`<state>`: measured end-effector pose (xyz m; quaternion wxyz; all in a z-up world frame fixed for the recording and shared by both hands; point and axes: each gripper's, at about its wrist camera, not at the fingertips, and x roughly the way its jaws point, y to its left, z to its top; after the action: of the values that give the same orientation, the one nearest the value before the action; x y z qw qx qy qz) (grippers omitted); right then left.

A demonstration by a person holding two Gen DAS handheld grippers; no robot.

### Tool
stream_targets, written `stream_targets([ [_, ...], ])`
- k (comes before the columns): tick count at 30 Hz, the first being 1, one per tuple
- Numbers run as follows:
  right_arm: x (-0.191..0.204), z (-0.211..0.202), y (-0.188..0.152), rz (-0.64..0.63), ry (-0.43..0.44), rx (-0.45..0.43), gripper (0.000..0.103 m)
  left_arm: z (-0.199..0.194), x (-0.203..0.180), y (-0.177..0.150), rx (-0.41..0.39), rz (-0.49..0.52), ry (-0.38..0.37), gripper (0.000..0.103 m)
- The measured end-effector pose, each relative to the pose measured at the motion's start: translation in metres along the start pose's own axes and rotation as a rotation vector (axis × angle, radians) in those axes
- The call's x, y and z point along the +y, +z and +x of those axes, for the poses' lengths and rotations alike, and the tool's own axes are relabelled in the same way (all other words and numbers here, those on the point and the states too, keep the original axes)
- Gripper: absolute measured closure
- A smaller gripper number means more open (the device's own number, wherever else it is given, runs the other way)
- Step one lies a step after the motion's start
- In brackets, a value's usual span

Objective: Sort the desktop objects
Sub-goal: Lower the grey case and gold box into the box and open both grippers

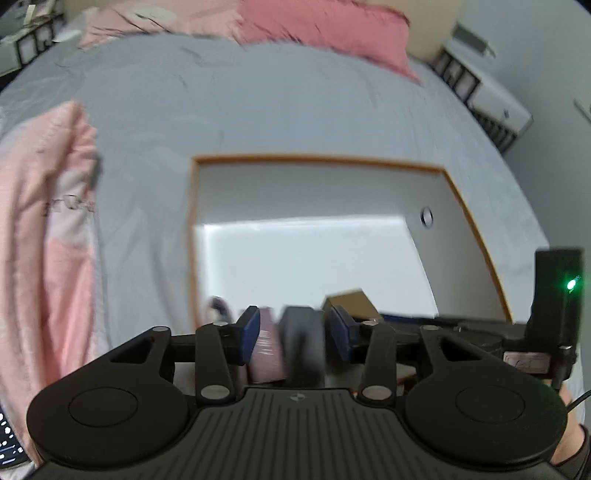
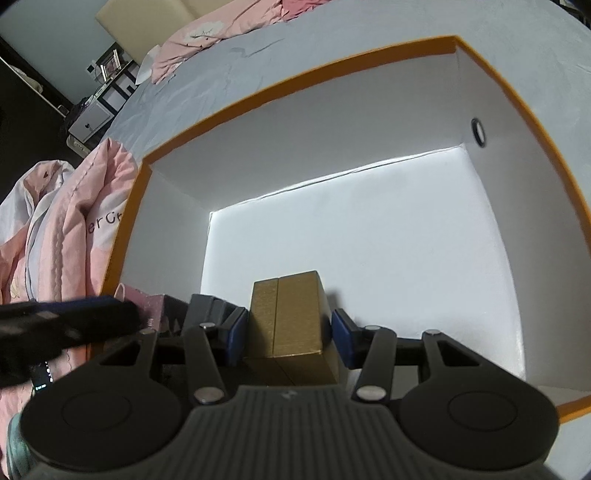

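An open white box with an orange rim [image 1: 317, 161] [image 2: 295, 79] lies on a grey bed. My right gripper [image 2: 288, 334] has its blue pads on both sides of a gold box [image 2: 291, 317], held over the near part of the white box's floor. My left gripper [image 1: 293, 332] holds a dark grey object [image 1: 301, 343] and a pink object [image 1: 267, 343] between its pads at the white box's near left edge; both are blurred. The gold box also shows in the left wrist view [image 1: 351, 301], and the left gripper shows as a dark blur in the right wrist view [image 2: 74, 325].
A pink quilt [image 1: 48, 221] [image 2: 74, 229] lies bunched left of the box. Pink pillows [image 1: 325, 29] sit at the bed's far end. White shelving [image 1: 487, 96] stands beside the bed. A phone edge [image 1: 9, 443] shows at the lower left.
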<state>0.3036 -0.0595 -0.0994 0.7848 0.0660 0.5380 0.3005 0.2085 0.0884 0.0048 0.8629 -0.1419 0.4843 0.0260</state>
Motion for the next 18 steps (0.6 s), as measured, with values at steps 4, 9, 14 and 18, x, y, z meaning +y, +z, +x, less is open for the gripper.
stream_targets([
  [4, 0.006, 0.004, -0.001, -0.002, 0.015, 0.024, 0.051, -0.017, 0.022, -0.006, -0.059, -0.070, 0.016, 0.054],
  [9, 0.013, 0.007, -0.001, -0.003, 0.007, 0.038, 0.051, -0.015, 0.044, -0.010, -0.056, -0.115, 0.017, 0.054],
  [14, 0.011, 0.008, 0.001, 0.031, 0.014, 0.061, 0.050, -0.007, 0.060, -0.021, -0.042, -0.157, -0.033, 0.059],
  [18, 0.007, 0.006, 0.003, 0.064, 0.040, 0.078, 0.050, -0.002, 0.067, -0.027, -0.034, -0.172, -0.051, 0.062],
])
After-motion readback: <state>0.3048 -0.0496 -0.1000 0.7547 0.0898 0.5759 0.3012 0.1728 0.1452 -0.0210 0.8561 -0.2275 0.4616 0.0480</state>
